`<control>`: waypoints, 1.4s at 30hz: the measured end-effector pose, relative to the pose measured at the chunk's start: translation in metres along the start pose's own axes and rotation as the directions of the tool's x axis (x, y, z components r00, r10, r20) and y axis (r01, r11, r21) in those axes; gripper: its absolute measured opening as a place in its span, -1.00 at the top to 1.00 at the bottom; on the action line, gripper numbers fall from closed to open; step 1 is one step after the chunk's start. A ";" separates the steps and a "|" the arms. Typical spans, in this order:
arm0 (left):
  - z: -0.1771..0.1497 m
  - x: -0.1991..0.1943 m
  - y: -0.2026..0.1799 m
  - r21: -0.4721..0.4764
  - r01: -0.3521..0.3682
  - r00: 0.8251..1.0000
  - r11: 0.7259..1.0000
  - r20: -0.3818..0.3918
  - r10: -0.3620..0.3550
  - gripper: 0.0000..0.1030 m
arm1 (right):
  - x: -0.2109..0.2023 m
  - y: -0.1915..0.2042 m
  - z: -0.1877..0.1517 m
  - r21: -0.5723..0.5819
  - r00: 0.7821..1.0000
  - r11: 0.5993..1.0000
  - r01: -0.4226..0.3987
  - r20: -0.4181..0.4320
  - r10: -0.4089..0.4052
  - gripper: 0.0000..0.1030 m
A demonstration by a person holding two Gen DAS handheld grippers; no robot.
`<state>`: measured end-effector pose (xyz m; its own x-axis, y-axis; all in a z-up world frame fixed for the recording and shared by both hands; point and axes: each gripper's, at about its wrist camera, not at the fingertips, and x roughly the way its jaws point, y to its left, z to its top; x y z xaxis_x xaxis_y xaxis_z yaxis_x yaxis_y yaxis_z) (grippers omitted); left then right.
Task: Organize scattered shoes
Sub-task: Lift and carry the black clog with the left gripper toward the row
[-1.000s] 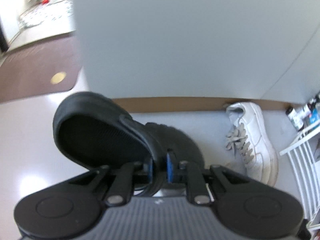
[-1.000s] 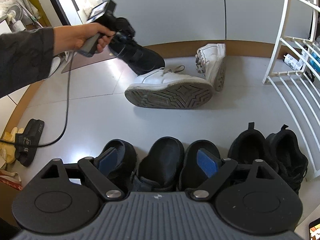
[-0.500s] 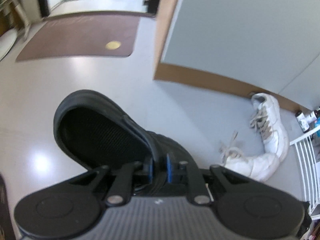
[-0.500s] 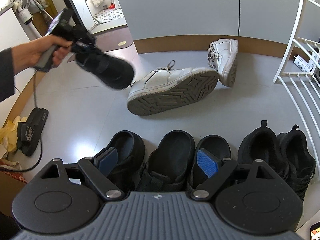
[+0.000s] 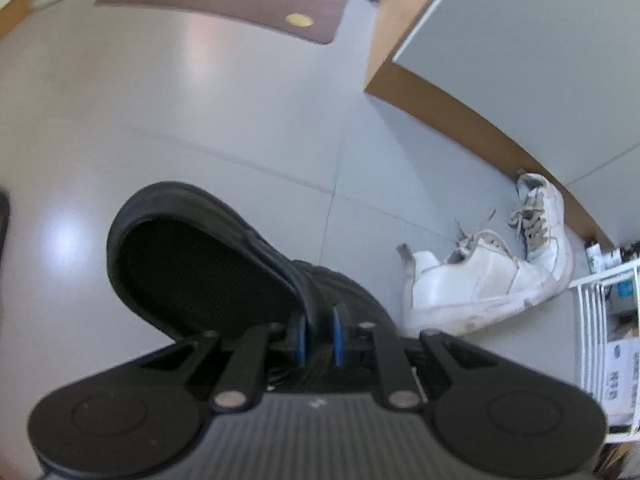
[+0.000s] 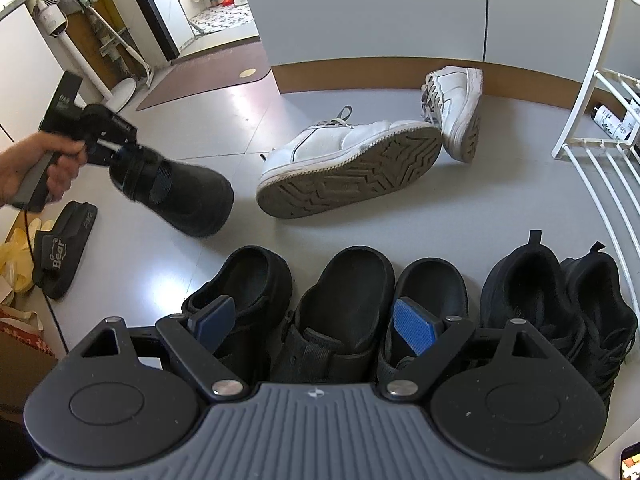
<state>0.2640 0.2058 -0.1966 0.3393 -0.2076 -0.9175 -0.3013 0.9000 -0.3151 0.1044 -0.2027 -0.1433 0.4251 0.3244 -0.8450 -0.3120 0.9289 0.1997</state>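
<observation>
Black footwear forms the row nearest the right gripper (image 6: 314,326), whose blue-padded jaws stand wide and empty above it: three black slip-on clogs (image 6: 348,300) and two black knit sneakers (image 6: 560,296), toes pointing away. Left of the row and above the floor, the left gripper (image 6: 108,148) is clamped narrow on the heel rim of a fourth black clog (image 6: 176,192) (its long axis runs from the jaws toward the row, toe lowest). Judged from this, the left hand (image 6: 36,168) is the nearer one for placement. Farther off lie two white lace-up sneakers (image 6: 352,164), one tipped sole-outward, unsorted. One black slide sandal (image 6: 60,252) rests far left.
</observation>
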 end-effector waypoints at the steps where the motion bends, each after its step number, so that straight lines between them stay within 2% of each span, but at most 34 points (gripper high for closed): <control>1: -0.006 -0.002 0.002 -0.007 -0.002 1.000 1.000 -0.004 0.002 0.73 | 0.000 0.000 0.000 -0.002 1.000 1.000 -0.001 -0.002 0.001 -0.75; 5: -0.031 -0.007 0.013 -0.015 -0.027 0.999 1.000 -0.036 0.026 0.73 | 0.003 0.000 0.000 -0.001 1.000 1.000 0.000 -0.008 0.000 -0.75; 8: -0.047 -0.008 0.023 -0.038 -0.022 0.997 0.999 -0.077 0.019 0.74 | 0.004 0.000 -0.002 0.000 1.000 1.000 -0.002 -0.016 0.002 -0.75; 14: -0.060 0.000 0.028 -0.022 -0.047 0.996 0.999 -0.083 0.045 0.70 | 0.006 -0.001 -0.004 0.002 1.000 1.000 -0.003 -0.025 0.003 -0.75; 17: -0.060 0.001 0.023 0.041 -0.084 0.993 0.996 -0.082 0.087 0.54 | 0.006 -0.001 -0.006 -0.003 1.000 1.000 -0.004 -0.031 0.004 -0.75; 19: -0.061 -0.005 0.022 0.074 -0.116 0.990 0.990 -0.066 0.121 0.09 | 0.007 -0.001 -0.007 -0.003 0.999 1.000 -0.003 -0.036 0.003 -0.75; 22: -0.063 -0.015 0.021 0.115 -0.150 0.987 0.982 -0.043 0.156 0.03 | 0.009 -0.001 -0.007 -0.001 0.999 1.000 -0.002 -0.039 0.002 -0.75; 29: -0.077 -0.036 0.027 0.112 -0.103 0.993 0.988 -0.050 0.109 0.03 | 0.014 0.005 -0.009 -0.024 0.998 1.000 -0.013 -0.056 0.012 -0.75; 35: -0.088 -0.055 0.029 0.147 -0.090 0.996 0.985 0.032 0.087 0.01 | 0.010 0.015 -0.002 -0.045 0.997 0.997 -0.057 -0.058 0.054 -0.75; 38: -0.097 -0.062 0.039 0.110 -0.025 0.997 0.994 0.073 0.017 0.01 | 0.001 0.024 0.008 -0.102 0.992 0.988 -0.118 -0.059 0.112 -0.74; 42: -0.102 -0.064 0.049 0.080 0.018 0.996 0.997 0.091 -0.025 0.01 | -0.013 0.042 0.023 -0.186 0.987 0.972 -0.144 -0.098 0.127 -0.74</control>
<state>0.1365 0.2243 -0.1785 0.4264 -0.1948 -0.8833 -0.2227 0.9239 -0.3112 0.1053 -0.1640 -0.1126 0.2965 0.4211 -0.8572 -0.5224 0.8229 0.2235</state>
